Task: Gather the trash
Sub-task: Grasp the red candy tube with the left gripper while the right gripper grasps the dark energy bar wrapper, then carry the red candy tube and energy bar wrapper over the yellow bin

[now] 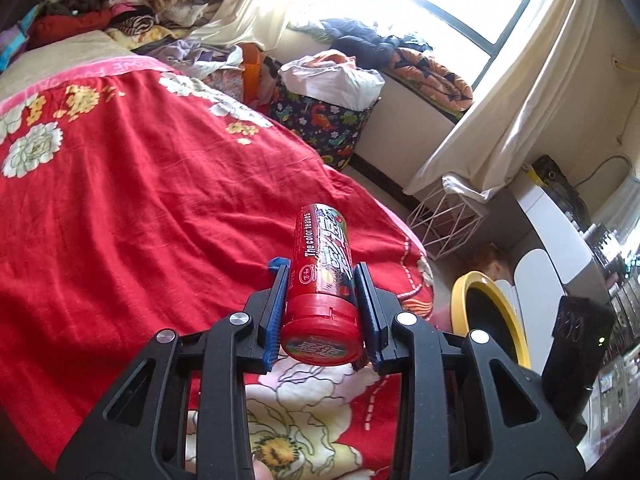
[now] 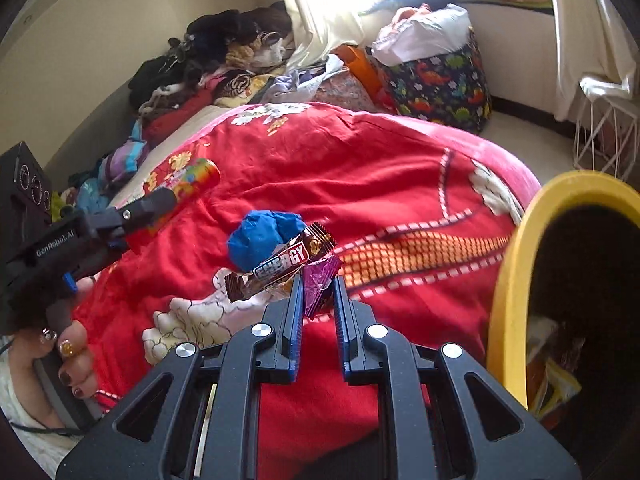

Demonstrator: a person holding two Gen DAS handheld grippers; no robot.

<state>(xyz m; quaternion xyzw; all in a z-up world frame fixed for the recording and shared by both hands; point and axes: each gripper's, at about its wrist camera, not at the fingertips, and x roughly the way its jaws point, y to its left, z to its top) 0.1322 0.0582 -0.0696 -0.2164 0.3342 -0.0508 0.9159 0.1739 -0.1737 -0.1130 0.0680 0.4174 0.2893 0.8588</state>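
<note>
My left gripper [image 1: 320,270] is shut on a red candy tube [image 1: 322,280], held lengthwise above the red flowered bedspread [image 1: 140,200]. In the right wrist view the left gripper [image 2: 160,204] shows at the left with the colourful tube [image 2: 192,178] sticking out. My right gripper [image 2: 318,284] is shut on a crumpled purple wrapper [image 2: 318,284] just above the bedspread [image 2: 360,184]. A brown energy bar wrapper [image 2: 280,264] and a crumpled blue ball [image 2: 264,236] lie right in front of it. The yellow-rimmed trash bin [image 2: 516,280] stands at the right, and it shows in the left wrist view [image 1: 472,300].
A pile of clothes [image 2: 208,64] lies at the head of the bed. A dinosaur-print bag [image 1: 320,120] and a white wire basket [image 1: 444,216] stand on the floor by the window. A white desk [image 1: 560,240] stands at the right.
</note>
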